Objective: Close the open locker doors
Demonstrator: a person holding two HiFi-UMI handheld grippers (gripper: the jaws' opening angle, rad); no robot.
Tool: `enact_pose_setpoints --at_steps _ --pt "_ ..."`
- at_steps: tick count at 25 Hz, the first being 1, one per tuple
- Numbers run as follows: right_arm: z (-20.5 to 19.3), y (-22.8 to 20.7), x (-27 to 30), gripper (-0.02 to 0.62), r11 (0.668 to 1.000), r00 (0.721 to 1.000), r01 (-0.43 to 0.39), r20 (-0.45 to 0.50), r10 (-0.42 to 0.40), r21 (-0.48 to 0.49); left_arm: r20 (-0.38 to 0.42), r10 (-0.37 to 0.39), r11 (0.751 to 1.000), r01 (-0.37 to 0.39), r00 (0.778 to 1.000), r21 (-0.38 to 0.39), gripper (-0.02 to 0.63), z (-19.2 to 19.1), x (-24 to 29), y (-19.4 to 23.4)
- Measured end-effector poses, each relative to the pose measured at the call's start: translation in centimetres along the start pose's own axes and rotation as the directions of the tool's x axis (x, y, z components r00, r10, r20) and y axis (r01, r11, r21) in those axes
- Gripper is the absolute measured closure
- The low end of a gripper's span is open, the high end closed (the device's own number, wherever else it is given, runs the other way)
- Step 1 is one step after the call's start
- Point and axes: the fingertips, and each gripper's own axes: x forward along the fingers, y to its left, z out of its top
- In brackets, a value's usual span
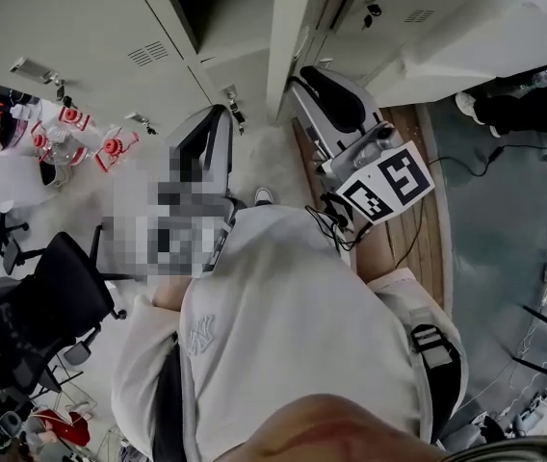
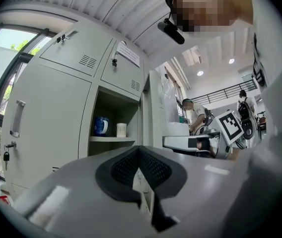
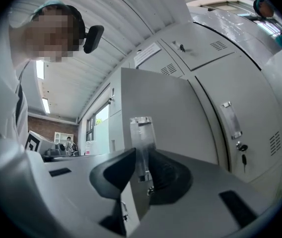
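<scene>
Item: grey steel locker (image 2: 112, 100), one compartment open, door (image 3: 173, 113) swung out and standing nearly edge-on to the person in the head view. Contents on the shelf (image 2: 106, 139): a blue mug (image 2: 100, 125) and a white cup (image 2: 121, 129), side by side, well inside the opening. Neighbouring doors: shut. Right claw (image 3: 142, 175): closed on the door's free edge, its pads either side of the metal handle (image 3: 142, 133). Left claw (image 2: 141, 175): jaws nearly together, a narrow slit between them, nothing held; pointed at the open compartment, apart from it. Stage, as judged: door gripped, swing to shut not yet made. Hazards, as judged: the handle is a thin smooth plate, so the pads could slip off it if the pull runs along the plate, not square to the door. The claw straddles the edge, so its inner jaw could be pinched between door and frame unless released before the door seats. The left claw could be struck if it strays into the door's arc. A hard push could bounce the door open again.
</scene>
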Motion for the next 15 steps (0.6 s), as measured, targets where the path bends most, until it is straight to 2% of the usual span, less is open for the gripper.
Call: enact_pose_setpoints --at_steps 11,15 --pt "-0.5 1.5 7.7 0.546 0.996 0.997 -0.071 -0.017 0.07 -0.057 0.012 0.072 0.997 -0.072 0.997 0.004 0.604 0.4 -1.5 5.5" --pt "-0.7 1.7 10.9 0.546 0.994 0.998 -0.064 -0.033 0.061 -0.089 0.016 0.107 0.994 -0.107 0.994 0.011 0.604 0.7 -2.1 8.5"
